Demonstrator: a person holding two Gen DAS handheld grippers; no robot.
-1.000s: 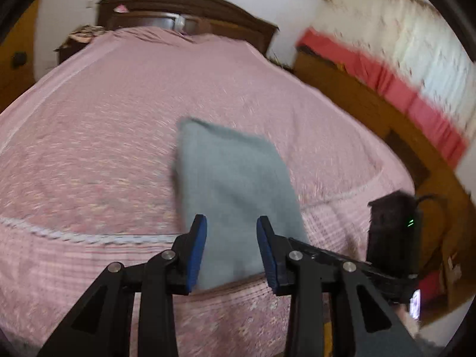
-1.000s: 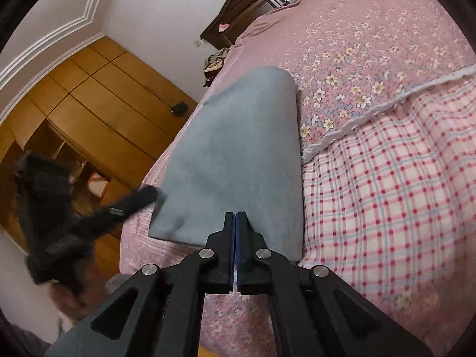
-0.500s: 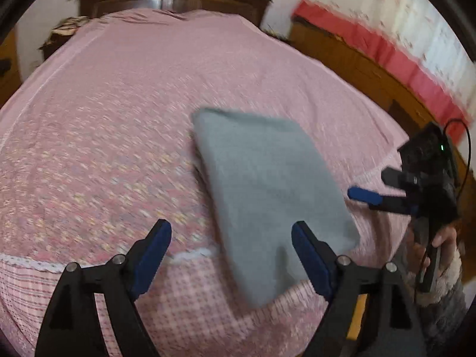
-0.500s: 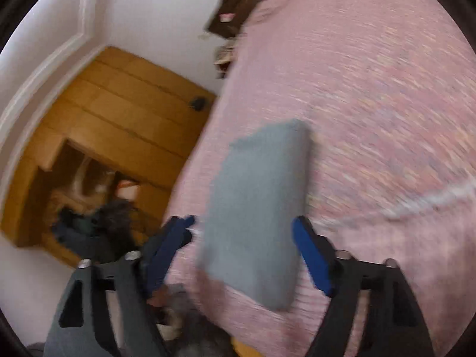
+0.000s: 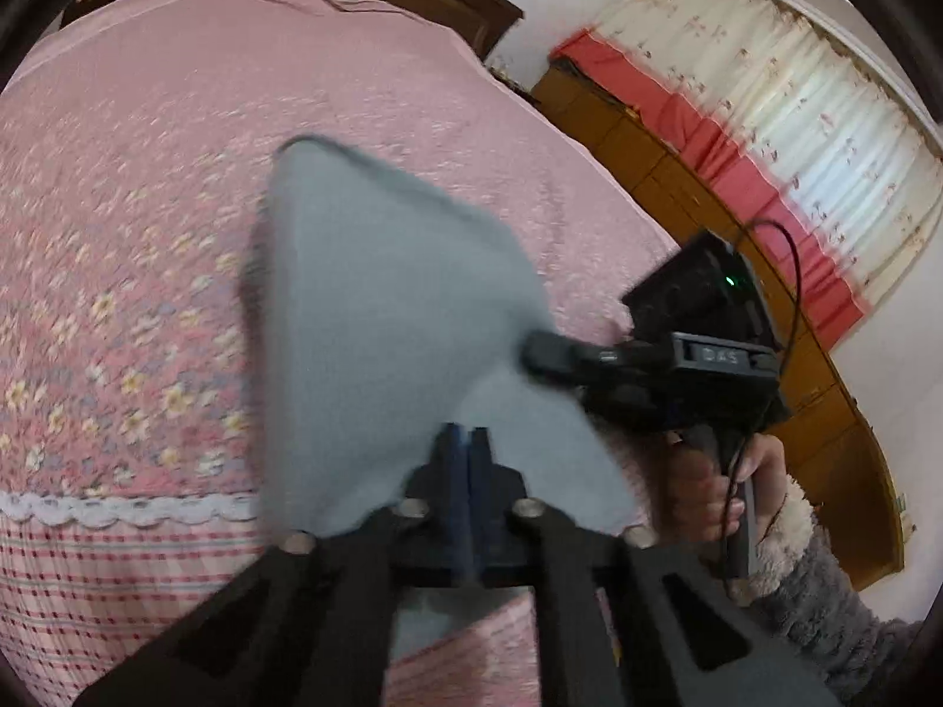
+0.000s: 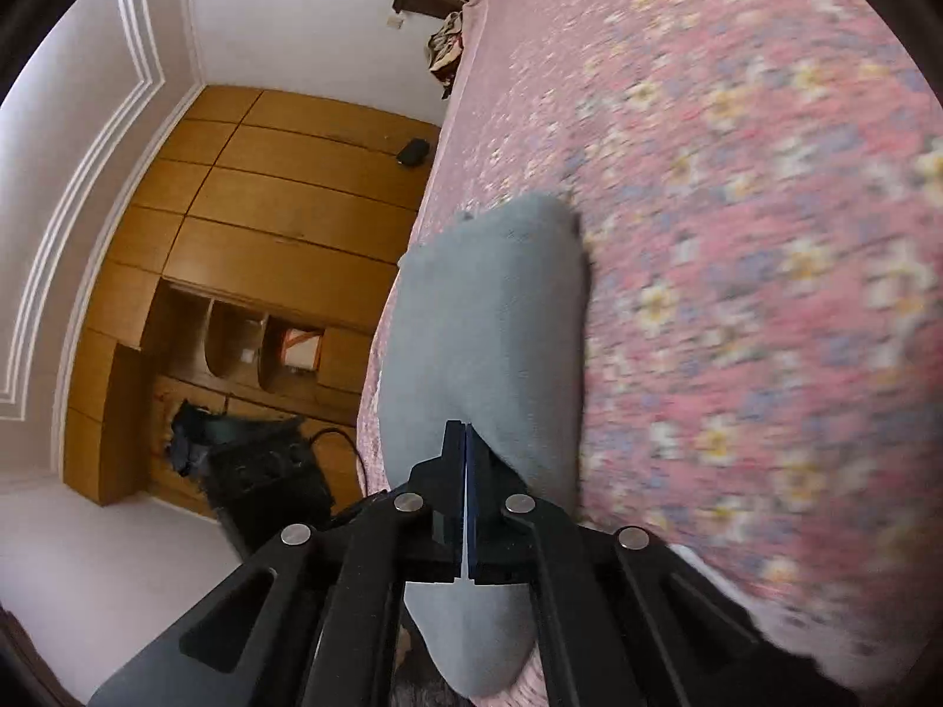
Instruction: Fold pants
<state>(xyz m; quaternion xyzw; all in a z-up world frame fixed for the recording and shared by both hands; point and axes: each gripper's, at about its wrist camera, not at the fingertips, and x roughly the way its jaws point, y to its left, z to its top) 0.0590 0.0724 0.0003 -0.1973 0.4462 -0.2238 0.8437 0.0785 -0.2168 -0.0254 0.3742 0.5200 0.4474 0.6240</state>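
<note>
Left wrist: folded grey pants [image 5: 383,318] on bed [image 5: 118,235], long axis running away; both jaws clamped on near edge.

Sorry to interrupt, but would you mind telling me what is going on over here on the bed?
A person is folding grey pants on a bed with a pink floral bedspread, holding a gripper in each hand. The left gripper is shut on the near edge of the already folded bundle, and the right gripper is shut on the same end at the other corner. The person's hand is seen holding the right gripper's handle.
</note>
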